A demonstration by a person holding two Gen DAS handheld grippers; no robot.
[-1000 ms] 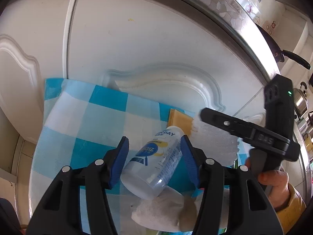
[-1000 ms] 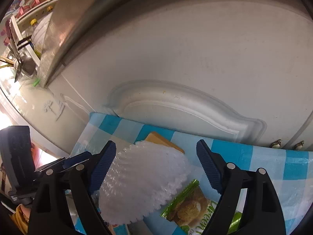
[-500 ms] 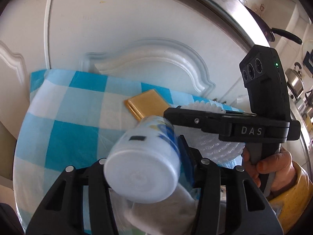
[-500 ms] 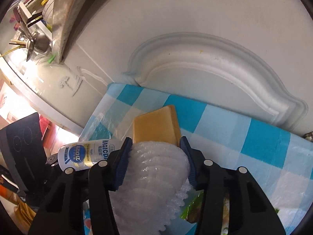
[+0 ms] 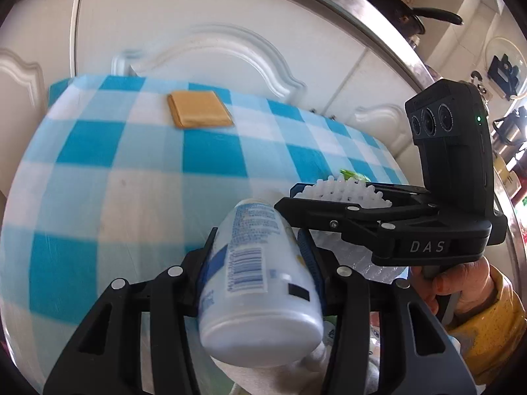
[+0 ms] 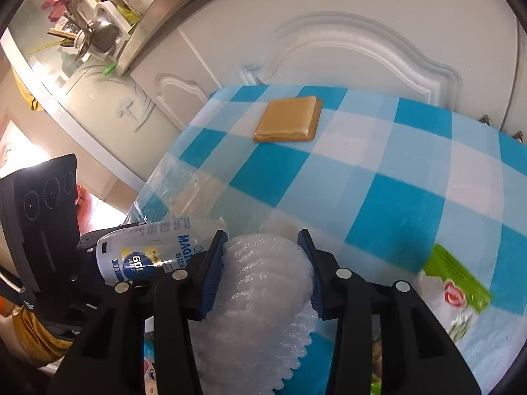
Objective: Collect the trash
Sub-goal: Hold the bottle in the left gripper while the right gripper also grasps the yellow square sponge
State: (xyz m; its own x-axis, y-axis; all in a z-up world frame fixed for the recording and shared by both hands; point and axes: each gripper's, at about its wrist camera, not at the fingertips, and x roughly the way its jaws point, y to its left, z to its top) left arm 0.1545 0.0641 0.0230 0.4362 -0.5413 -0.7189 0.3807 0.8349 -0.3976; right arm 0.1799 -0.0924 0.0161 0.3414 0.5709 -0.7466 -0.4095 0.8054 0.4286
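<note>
My left gripper [image 5: 257,233] is shut on a white plastic bottle [image 5: 260,279] with a blue label, held off the blue-and-white checked cloth [image 5: 131,181], base toward the camera. The right gripper [image 6: 262,235] is shut on a stack of white scalloped foam trays [image 6: 260,296], also lifted. Both loads hang side by side, with the bottle [image 6: 154,250] just left of the trays. A flat gold packet [image 6: 288,118] lies on the far part of the cloth. A green-and-white snack wrapper [image 6: 457,283] lies at the right.
White cabinet doors [image 5: 214,16] stand directly behind the cloth, under a metal counter edge with a black pan [image 5: 395,6]. A crumpled white tissue [image 5: 263,375] lies under the bottle. A hand in a yellow sleeve [image 5: 487,326] holds the right gripper.
Both grippers closed, the left on the bottle and the right on the foam trays, then lifted them and drew back from the cabinet. The gold packet stayed on the cloth.
</note>
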